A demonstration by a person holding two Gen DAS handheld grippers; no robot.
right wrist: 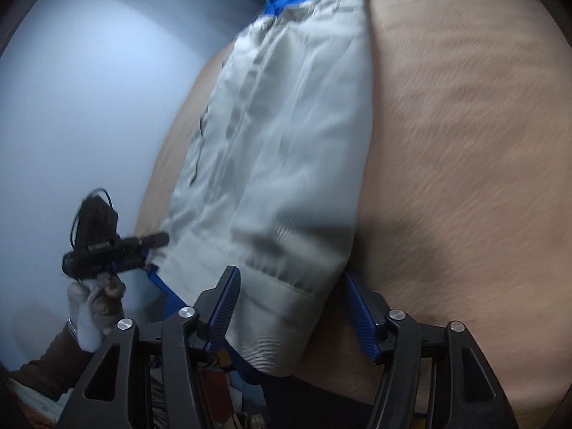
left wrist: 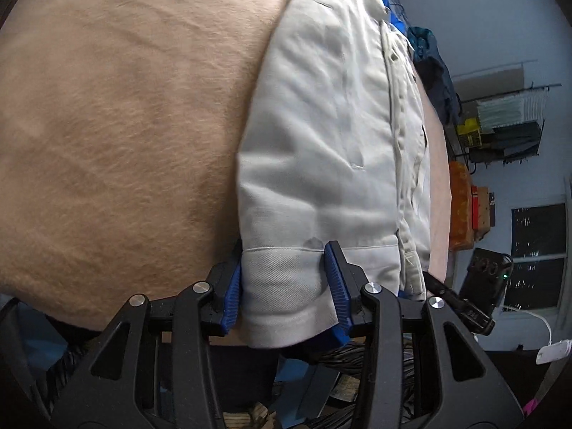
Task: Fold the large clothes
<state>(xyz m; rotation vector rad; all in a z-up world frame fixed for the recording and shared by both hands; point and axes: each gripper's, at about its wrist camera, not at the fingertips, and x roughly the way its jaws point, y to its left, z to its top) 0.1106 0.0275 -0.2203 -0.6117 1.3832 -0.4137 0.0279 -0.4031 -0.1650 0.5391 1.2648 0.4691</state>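
A light grey garment (left wrist: pixel 321 125) lies folded into a long strip on the tan bed cover (left wrist: pixel 125 125), with blue cloth showing at its far end. My left gripper (left wrist: pixel 286 254) stands open at one corner of the near hem, the hem band lying loose between its blue pads (left wrist: pixel 336 279). My right gripper (right wrist: pixel 289 273) is open at the other corner of the hem, the grey garment (right wrist: pixel 286 143) running away from it and its pads (right wrist: pixel 225 300) clear of the cloth. A gloved hand (right wrist: pixel 85 307) shows at the left of the right wrist view.
Dark blue clothes (left wrist: pixel 434 75) are piled at the bed's far end. A wire rack (left wrist: pixel 507 125), an orange box (left wrist: pixel 459 203) and a dark window (left wrist: pixel 536 250) stand beyond the bed's edge. The tan cover (right wrist: pixel 464 143) stretches wide beside the garment.
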